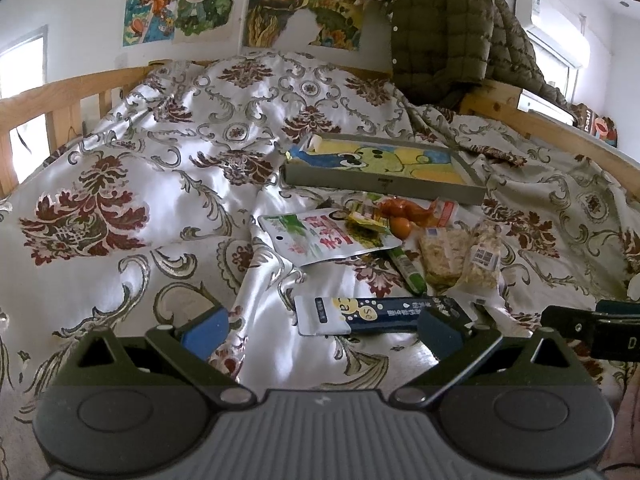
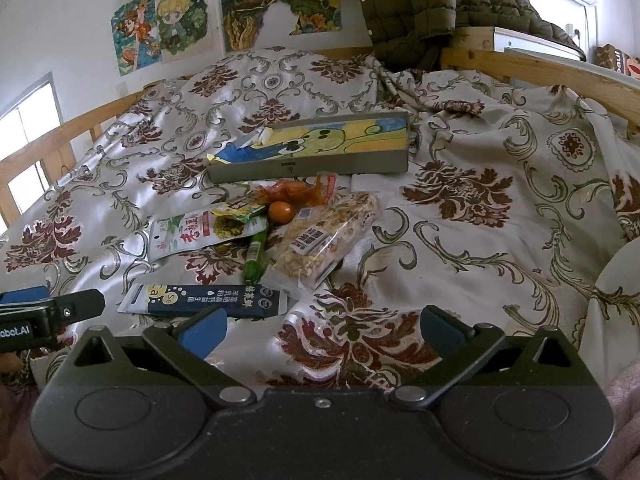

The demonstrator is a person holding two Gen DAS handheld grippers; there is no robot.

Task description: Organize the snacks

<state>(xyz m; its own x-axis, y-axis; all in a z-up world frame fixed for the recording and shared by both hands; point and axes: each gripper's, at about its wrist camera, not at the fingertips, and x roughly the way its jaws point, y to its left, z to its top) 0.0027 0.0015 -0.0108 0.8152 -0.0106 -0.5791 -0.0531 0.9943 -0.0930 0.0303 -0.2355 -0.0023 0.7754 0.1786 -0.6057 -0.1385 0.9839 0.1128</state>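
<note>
Snacks lie in a loose pile on a patterned bedspread. A dark blue and white sachet (image 1: 380, 314) (image 2: 204, 300) lies nearest. Behind it are a white and green pouch (image 1: 324, 236) (image 2: 200, 234), a green stick (image 1: 408, 270) (image 2: 254, 258), clear bags of oat bars (image 1: 464, 258) (image 2: 324, 236), and orange snacks (image 1: 404, 216) (image 2: 286, 202). A grey tray with a cartoon picture (image 1: 384, 186) (image 2: 320, 166) sits behind the pile. My left gripper (image 1: 320, 334) is open, just short of the blue sachet. My right gripper (image 2: 320, 332) is open and empty over bare bedspread.
Wooden bed rails (image 1: 60, 100) (image 2: 560, 74) run along both sides. An olive quilted jacket (image 1: 452, 28) (image 2: 420, 4) hangs over the far right corner. Posters (image 1: 240, 4) cover the back wall. The bedspread (image 1: 160, 160) lies in folds to the left.
</note>
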